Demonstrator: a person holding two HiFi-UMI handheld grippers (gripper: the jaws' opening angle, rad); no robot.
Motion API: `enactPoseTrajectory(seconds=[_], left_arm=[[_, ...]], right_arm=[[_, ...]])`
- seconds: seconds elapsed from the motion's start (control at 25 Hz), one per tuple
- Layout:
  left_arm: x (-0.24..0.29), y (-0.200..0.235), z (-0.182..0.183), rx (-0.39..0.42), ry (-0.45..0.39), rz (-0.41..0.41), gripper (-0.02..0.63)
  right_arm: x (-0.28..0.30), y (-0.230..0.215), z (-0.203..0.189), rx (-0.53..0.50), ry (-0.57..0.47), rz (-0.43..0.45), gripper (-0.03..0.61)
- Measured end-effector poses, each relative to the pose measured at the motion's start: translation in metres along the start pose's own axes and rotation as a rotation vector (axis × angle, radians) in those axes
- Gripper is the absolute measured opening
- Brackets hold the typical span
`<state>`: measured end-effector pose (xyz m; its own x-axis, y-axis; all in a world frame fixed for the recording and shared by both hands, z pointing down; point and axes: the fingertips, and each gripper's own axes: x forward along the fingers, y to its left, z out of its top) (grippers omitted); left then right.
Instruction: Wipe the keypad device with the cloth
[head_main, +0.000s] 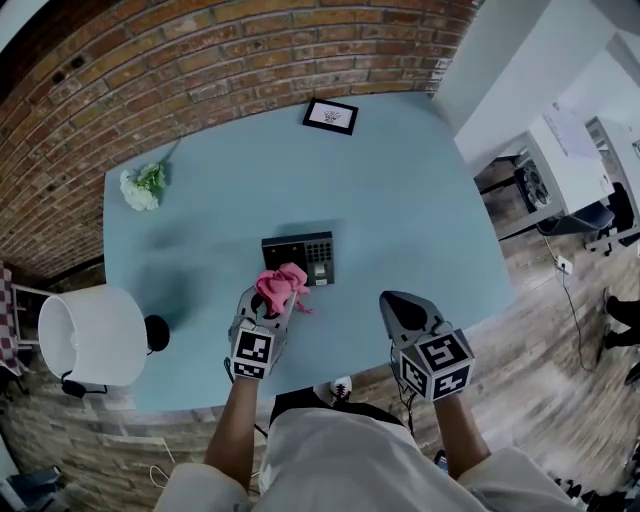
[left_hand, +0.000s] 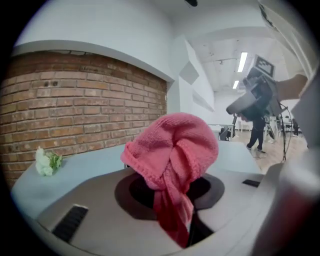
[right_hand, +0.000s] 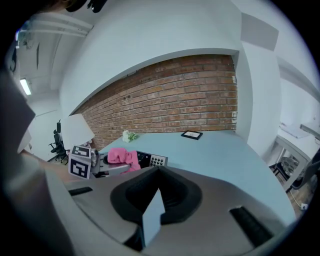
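The keypad device (head_main: 298, 258) is a dark flat box with a button pad at its right end, lying mid-table. My left gripper (head_main: 275, 300) is shut on a bunched pink cloth (head_main: 281, 284), which hangs just in front of the device's near edge. In the left gripper view the cloth (left_hand: 172, 160) fills the middle and hides the fingertips and the device. My right gripper (head_main: 395, 300) hovers over the table to the right of the device, shut and holding nothing. The right gripper view shows the device (right_hand: 151, 160), the cloth (right_hand: 121, 156) and the shut right gripper (right_hand: 159, 172).
The light blue table (head_main: 400, 200) stands against a brick wall. On it are a white flower bunch (head_main: 143, 186) at far left and a small black picture frame (head_main: 330, 115) at the back. A white lamp (head_main: 90, 335) stands at the near left corner.
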<state>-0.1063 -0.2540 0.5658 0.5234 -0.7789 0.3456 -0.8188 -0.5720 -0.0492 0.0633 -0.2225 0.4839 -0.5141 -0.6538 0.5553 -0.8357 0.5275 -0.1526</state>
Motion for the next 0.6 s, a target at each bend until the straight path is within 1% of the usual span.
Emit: enactPoseTrajectory(seconds=[0.12,0.24,0.44,0.6], left_arm=[[0.015,0.017,0.036,-0.008,-0.058,0.03,0.164],[0.034,0.031,0.052,-0.007,-0.048,0.048,0.164],[0.064,0.045,0.041,-0.034,0.028,0.047,0.164],[0.067,0.048,0.033,-0.042,0.041,0.055,0.166]], right_arm=[[-0.001,0.0,0.0,0.006,-0.003,-0.003,0.003],[-0.002,0.003,-0.002,0.013,-0.003,-0.002,0.003],[-0.002,0.005,-0.004,0.025,-0.003,-0.007,0.003],[-0.003,0.004,-0.004,0.033,-0.004,-0.015,0.003]])
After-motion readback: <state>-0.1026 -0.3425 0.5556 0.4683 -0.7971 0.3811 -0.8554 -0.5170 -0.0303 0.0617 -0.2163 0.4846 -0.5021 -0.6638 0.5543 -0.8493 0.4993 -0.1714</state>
